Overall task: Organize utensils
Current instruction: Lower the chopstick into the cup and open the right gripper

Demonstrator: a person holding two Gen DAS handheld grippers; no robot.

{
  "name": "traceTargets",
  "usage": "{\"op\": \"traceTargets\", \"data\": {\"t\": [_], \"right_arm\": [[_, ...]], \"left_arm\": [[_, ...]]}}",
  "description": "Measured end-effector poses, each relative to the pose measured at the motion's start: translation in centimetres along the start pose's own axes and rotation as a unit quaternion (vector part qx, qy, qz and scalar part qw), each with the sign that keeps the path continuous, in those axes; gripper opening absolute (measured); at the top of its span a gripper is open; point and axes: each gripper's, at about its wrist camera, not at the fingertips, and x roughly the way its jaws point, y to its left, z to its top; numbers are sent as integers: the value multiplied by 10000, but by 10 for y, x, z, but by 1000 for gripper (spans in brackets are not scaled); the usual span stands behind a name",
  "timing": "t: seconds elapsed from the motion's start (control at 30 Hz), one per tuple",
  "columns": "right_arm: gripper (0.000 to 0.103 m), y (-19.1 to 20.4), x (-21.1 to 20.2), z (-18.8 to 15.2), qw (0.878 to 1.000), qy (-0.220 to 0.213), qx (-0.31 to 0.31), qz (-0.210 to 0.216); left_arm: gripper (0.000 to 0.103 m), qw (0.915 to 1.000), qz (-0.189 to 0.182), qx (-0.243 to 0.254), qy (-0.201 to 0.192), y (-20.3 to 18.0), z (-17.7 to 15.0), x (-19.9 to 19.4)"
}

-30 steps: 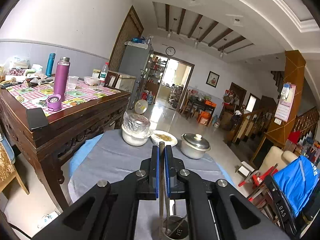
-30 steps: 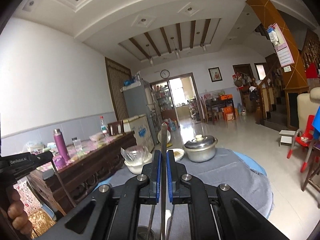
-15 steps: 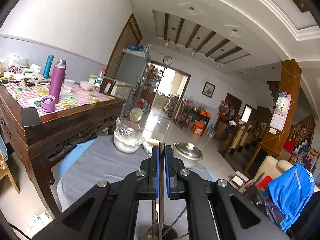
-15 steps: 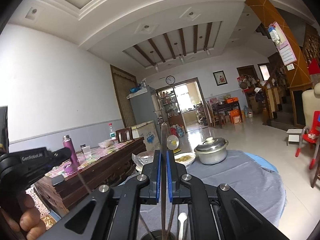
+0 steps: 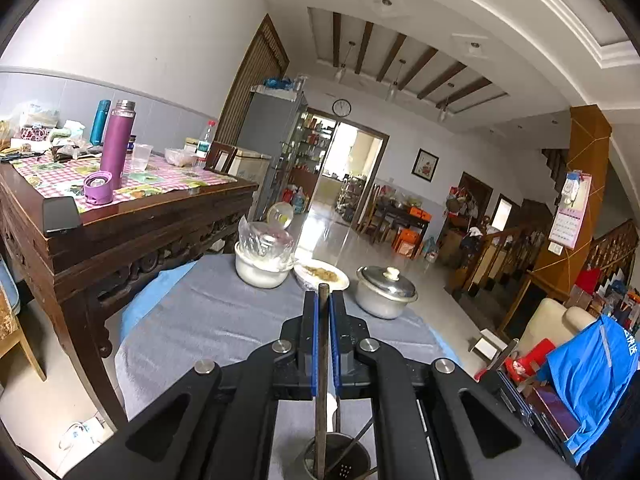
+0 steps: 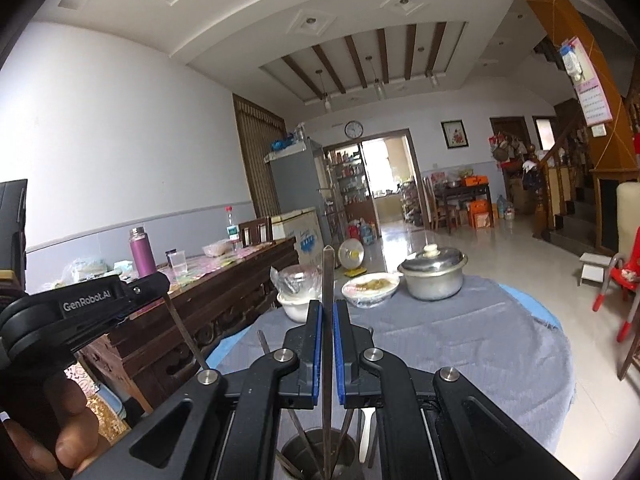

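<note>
Each tool pinches one thin chopstick upright between its blue pads: the left tool [image 5: 321,304] holds a dark chopstick [image 5: 322,380], and the right tool [image 6: 327,308] holds a grey metal chopstick [image 6: 328,320]. Both sticks run down below the tools into the perforated metal holder [image 5: 336,456], which stands on the grey-clothed bench [image 5: 208,320] directly beneath the pads. Judged by appearance, the sticks are light, rigid and smooth, so they are likely to slip or pivot under a narrow pinch. A hold near mid-length, square across the shaft, should limit swing. The holder already contains several other sticks and a pale spoon handle [image 6: 365,432]. Both held sticks are slender, straight and square-ended above the pads.
</note>
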Motion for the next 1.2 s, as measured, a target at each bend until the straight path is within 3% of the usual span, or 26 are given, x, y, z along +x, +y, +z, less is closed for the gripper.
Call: {"op": "traceTargets", "data": {"t": [0.33,0.9,1.07,1.13,1.2], "right_arm": [[7,1,6,-4,9997,209,75,34],[8,-10,12,-3,9987,404,304,17],[13,-15,11,-3,9985,385,397,-16],[23,-17,9,-2,9983,361,456,-32],[27,-19,7,-2,9983,306,500,-66]], "left_arm": [[5,9993,-58,-56,367,4,-7,10],[6,9983,-87,-57,570,6,-9,13],[21,9981,-83,-71,602,7,-9,13],[25,9981,-81,-85,598,8,-9,13],[27,9982,-65,-85,588,8,-9,12]]}}
